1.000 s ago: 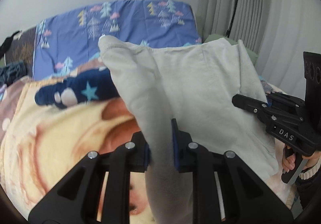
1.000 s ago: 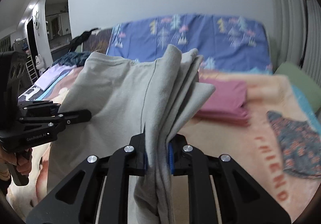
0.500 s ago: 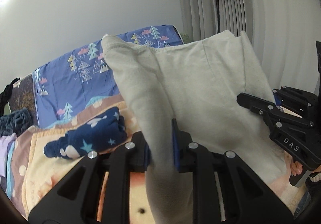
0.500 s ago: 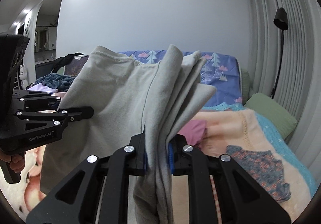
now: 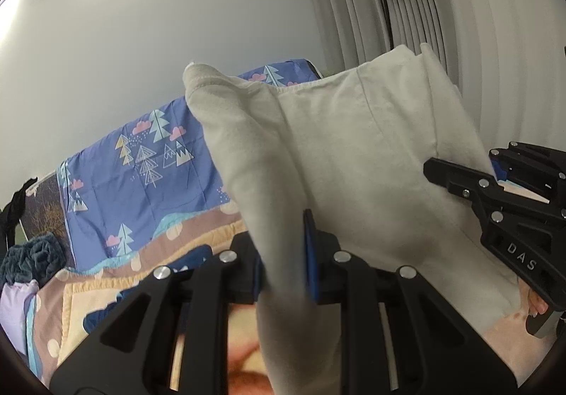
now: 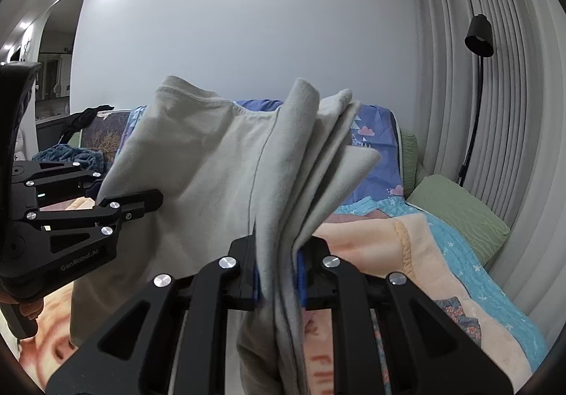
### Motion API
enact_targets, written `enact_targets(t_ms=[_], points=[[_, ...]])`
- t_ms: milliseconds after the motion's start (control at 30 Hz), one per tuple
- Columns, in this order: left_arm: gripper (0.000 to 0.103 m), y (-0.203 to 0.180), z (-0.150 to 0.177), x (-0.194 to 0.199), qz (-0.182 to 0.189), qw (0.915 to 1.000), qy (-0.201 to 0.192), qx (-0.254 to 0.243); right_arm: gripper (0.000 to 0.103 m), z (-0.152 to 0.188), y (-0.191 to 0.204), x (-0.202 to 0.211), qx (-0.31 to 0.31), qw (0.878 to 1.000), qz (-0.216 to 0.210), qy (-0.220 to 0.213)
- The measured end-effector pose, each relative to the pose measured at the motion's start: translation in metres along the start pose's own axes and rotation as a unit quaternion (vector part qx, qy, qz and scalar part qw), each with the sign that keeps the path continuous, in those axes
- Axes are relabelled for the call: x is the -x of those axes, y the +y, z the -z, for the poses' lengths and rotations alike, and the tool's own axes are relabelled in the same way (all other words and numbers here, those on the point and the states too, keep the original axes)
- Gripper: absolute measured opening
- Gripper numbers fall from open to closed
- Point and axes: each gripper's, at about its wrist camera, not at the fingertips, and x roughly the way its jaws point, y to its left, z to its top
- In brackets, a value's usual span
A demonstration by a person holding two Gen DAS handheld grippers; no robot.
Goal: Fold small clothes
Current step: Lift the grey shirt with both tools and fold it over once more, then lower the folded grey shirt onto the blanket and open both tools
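Note:
A pale grey-beige garment point(image 5: 339, 161) hangs stretched in the air between my two grippers, above the bed. My left gripper point(image 5: 283, 253) is shut on one bunched edge of it. My right gripper point(image 6: 277, 264) is shut on the other edge, where several layers point(image 6: 318, 161) fan upward. The garment also fills the middle of the right wrist view point(image 6: 198, 175). The right gripper shows at the right of the left wrist view point(image 5: 502, 190); the left gripper shows at the left of the right wrist view point(image 6: 88, 214). The garment's lower part is hidden behind the fingers.
The bed below has a peach printed blanket point(image 6: 417, 253) and a blue tree-print sheet point(image 5: 148, 161) at its head. A navy star-print piece point(image 5: 191, 257) lies under the left gripper. A green pillow point(image 6: 456, 211), a black floor lamp point(image 6: 477, 38) and curtains point(image 6: 513, 112) stand at the right.
Both grippers have risen and tilted upward with the garment held between them. More wall and less bed show now. The pink folded piece has dropped out of the right wrist view.

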Motion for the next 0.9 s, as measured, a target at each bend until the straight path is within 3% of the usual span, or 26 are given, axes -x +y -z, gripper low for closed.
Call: enact_targets(t_ms=[267,600,700,733,767,800,900], points=[[0.020,-0.007,-0.025,-0.060,-0.024,0.9989,0.015,-0.038,0.015,-0.010,-0.020,-0.061,-0.016,0.999,0.019,0.020],[0.021,0.004,-0.022,-0.130,-0.057,0.9968,0.036,-0.042,0.015,-0.004,-0.027,-0.137,-0.035,0.998,0.027,0.047],[0.039,0.011,-0.016,-0.165,-0.091,0.9935,0.051,-0.046,0.018,0.001,-0.027,-0.172,-0.037,0.996,0.036,0.068],[0.053,0.013,-0.013,-0.176,-0.114,0.9907,0.056,-0.049,0.018,0.007,-0.029,-0.192,-0.034,0.994,0.042,0.097],[0.058,0.016,-0.008,-0.184,-0.137,0.9877,0.057,-0.051,0.023,0.014,-0.031,-0.209,-0.034,0.990,0.049,0.130],[0.059,0.019,-0.002,-0.190,-0.141,0.9871,0.062,-0.046,0.024,0.022,-0.034,-0.221,-0.039,0.985,0.061,0.157],[0.059,0.029,0.024,-0.205,-0.097,0.9889,0.110,-0.025,0.026,0.063,-0.043,-0.233,-0.064,0.974,0.071,0.205]])
